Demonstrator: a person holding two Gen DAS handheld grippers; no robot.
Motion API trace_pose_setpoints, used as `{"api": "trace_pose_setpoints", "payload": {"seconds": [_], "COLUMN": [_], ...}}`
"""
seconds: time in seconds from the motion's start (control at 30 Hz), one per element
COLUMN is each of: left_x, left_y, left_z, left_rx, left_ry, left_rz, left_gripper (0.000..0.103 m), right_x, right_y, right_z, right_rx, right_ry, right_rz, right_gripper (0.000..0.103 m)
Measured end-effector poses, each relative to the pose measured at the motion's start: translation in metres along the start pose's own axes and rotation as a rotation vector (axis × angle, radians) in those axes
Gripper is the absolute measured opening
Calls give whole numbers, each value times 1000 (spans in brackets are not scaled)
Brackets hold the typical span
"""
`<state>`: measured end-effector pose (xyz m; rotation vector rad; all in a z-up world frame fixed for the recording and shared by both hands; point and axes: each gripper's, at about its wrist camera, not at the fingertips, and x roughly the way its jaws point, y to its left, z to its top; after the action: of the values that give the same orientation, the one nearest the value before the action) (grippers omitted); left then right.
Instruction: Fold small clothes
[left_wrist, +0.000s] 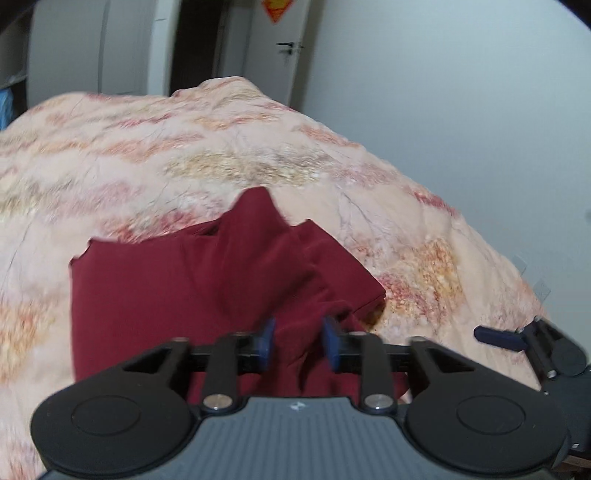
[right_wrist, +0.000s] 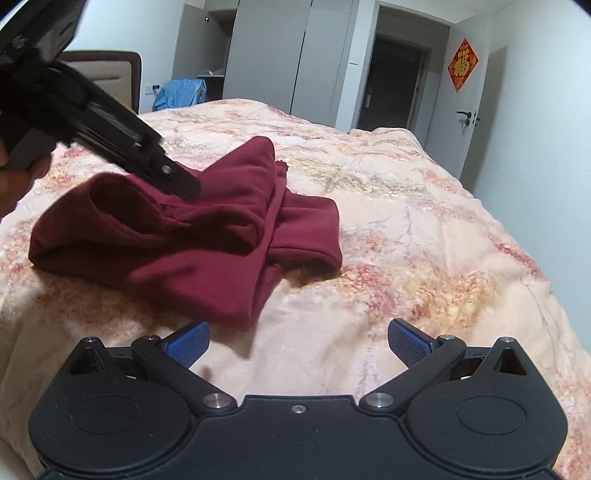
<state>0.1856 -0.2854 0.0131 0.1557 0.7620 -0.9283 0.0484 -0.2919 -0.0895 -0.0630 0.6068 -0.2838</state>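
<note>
A dark red garment (right_wrist: 192, 236) lies on a bed covered by a peach quilt (right_wrist: 406, 229) printed with pink and ochre floral patches; the quilt surface is soft and puckered. The garment is a matte knit, partly folded: a thick doubled roll on its left side, a flatter layer spread beneath, and a cuffed end lying out to the right. The left gripper (left_wrist: 297, 341) sits directly over the cloth, its blue ribbed pads standing a narrow way apart with a raised ridge of the red fabric between them; whether the pads press on that ridge cannot be told from either view. From the right wrist view, the same tool reaches in from the upper left, its black tip over the roll's upper edge, with a hand (right_wrist: 14, 181) gripping its handle. The right gripper (right_wrist: 298, 341) hovers above bare quilt just beside the near edge of the garment, fingers spread wide and holding nothing. Behind the bed stand grey wardrobe doors (right_wrist: 295, 55), a blue bundle (right_wrist: 181, 92), and a white door bearing a red diamond ornament (right_wrist: 462, 64).
</note>
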Motion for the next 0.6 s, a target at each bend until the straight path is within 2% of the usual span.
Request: {"api": "trace_pose_setpoints", "payload": {"seconds": [0.07,0.1,0.17,0.3,0.43,0.5,0.6], "left_x": [-17,-30,-52,-68,-63,-58,-51], "left_y": [17,26,43,75,103,114,124], "left_z": [0,-1,-1,-8,-23,-31,-46], "left_rx": [-53,-74,-118,-223,-319,-352,-388], "left_ry": [-30,-49,-77,-90,-56,-41,-20], "left_rz": [11,31,99,245,374,393,362], "left_gripper": [72,76,91,98,101,102,101], "right_x": [5,6,9,25,48,61,85], "right_y": [-6,-7,-6,-6,-7,-7,-8], "right_z": [3,6,19,48,80,93,105], "right_rx": [23,38,74,149,186,182,190], "right_ry": [-14,-26,-57,-111,-126,-122,-90], "right_rz": [26,41,79,183,261,275,288], "right_gripper": [102,102,102,99,86,78,55]}}
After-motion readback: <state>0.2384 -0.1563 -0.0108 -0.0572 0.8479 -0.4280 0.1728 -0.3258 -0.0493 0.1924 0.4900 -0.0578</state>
